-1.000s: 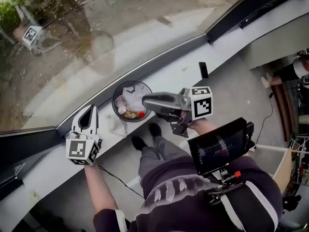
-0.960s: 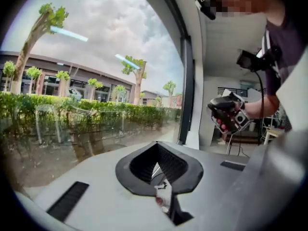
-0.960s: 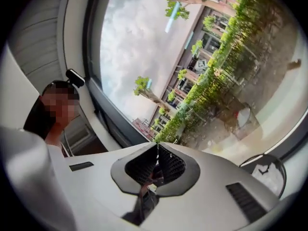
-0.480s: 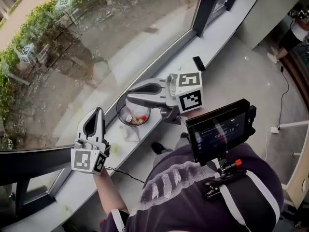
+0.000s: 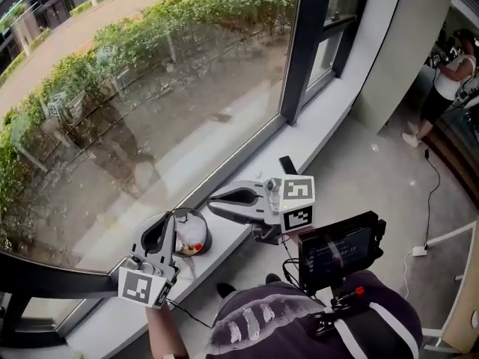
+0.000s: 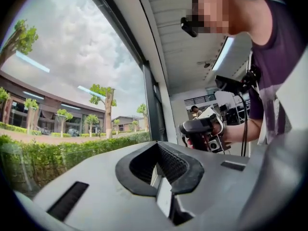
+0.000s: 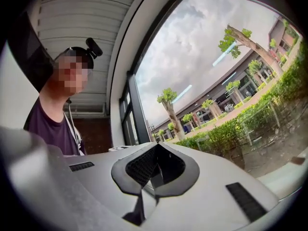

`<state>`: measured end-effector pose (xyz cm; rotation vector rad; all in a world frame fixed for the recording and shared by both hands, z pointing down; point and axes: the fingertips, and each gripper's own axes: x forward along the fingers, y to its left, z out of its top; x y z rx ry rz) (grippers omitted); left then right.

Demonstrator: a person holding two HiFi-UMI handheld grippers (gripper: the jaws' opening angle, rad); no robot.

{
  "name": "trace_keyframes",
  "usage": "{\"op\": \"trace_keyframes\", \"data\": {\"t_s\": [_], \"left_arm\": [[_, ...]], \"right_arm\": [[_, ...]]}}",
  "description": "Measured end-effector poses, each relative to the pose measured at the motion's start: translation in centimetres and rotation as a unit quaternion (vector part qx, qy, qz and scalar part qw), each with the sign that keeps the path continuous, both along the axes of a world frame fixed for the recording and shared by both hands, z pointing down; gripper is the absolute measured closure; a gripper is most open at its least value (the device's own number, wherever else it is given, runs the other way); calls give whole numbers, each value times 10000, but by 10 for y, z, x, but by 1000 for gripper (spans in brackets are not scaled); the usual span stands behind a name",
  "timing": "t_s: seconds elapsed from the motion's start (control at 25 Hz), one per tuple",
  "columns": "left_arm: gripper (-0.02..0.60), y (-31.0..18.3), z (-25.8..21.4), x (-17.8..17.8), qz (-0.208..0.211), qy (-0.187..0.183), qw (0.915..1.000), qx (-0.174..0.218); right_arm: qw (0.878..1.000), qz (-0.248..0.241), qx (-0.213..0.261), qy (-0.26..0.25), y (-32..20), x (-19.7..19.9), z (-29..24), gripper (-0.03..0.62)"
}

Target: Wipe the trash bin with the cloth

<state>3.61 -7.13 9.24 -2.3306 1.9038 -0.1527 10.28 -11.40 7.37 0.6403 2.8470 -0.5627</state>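
The large glass window pane [image 5: 150,111] is faced by both claws, which have been lifted off the long white sill [image 5: 318,133] and brought level over the last second. The small round dark-rimmed trash bin [image 5: 196,235], with scraps and a red item inside, stands on the sill just right of the left claw [image 5: 167,217] and below-left of the right claw [image 5: 212,203]. A second ago the right claw was reaching over the bin's mouth. A pale crumpled piece, judged to be the cloth [image 5: 183,266], is seen on the sill just beside the left claw, at the bin's near edge; its outline is not clear. Each claw is found fully closed, pad against pad, with nothing gripped. Since the cloth is held by neither claw and the bin is touched by neither, wiping is judged not to be in progress. Whether it has been finished cannot be established.
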Motion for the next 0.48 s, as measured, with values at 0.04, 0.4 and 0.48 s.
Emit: {"op": "trace_keyframes", "data": {"t_s": [0.04,0.4,0.48], "left_arm": [[586,-7,4,7,128,49,9999,-31],[586,-61,-17,122,948,201,9953,57],[586,-62,-12,124,954,182,9953,38]], "right_arm": [[9998,79,170,36,-3,6,2,593],[9971,692,299,-55,-52,121,-12,594],[9972,724,180,-96,-56,123,-7,594]]}}
